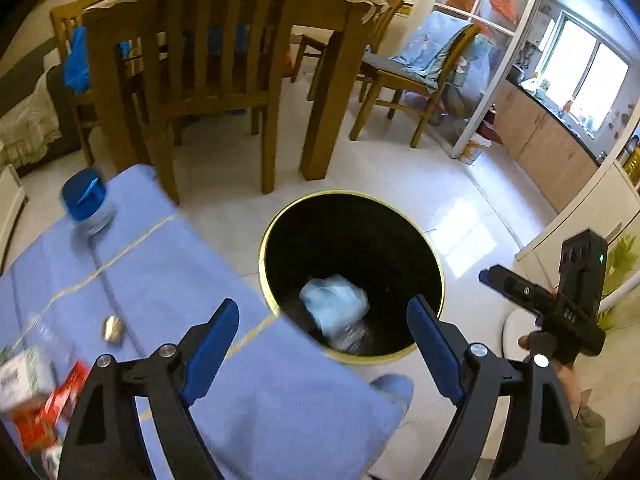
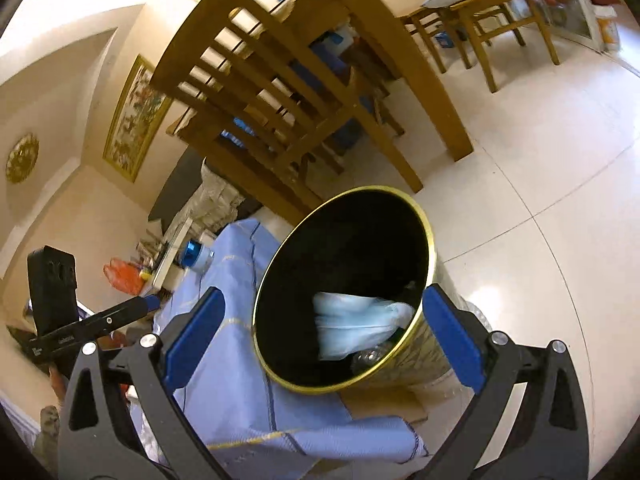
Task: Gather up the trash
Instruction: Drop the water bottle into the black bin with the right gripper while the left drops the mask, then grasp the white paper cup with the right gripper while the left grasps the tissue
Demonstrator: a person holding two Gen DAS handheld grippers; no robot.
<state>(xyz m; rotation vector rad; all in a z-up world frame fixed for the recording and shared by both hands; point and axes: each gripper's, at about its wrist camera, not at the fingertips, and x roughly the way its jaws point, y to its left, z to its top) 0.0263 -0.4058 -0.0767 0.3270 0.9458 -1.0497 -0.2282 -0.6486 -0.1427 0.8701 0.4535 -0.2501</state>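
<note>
Left gripper [image 1: 322,354]: its jaws are being held wide apart, with nothing between the pads; it is being aimed down over the bin's near rim.
Right gripper [image 2: 324,346]: it is also being held fully spread and empty, hanging over the bin's mouth.
Bin [image 1: 434,264]: it is standing on the floor just beside the cloth-covered table [image 1: 200,280]; a pale blue wad [image 1: 334,306] and a clear bottle [image 1: 354,338] are lying at its bottom.
Trash left: a small gold foil piece [image 1: 113,329], a blue-capped jar [image 1: 86,200] and some packets [image 1: 36,392] are lying on the cloth, all well apart from the bin.
Foil: it is being judged very light and crushable; a low pinch across its middle is being advised, since it could be flicked away by a pad.
Jar: it is being judged stiff, smooth and possibly slippery; a grip across the body under the cap is being favoured. Whether it is trash at all cannot be told.
Packets: thin, soft film or card is being assumed; an edge or a corner is being suggested as the hold.
Blur: the jar and packets are being smeared by motion, so print and exact shape are not being made out.
Cut off: the packets are being clipped by the frame edge and partly covered by the left gripper's arm.
Hidden: the bin's depths are being lost in shadow, so other contents cannot be told.
</note>
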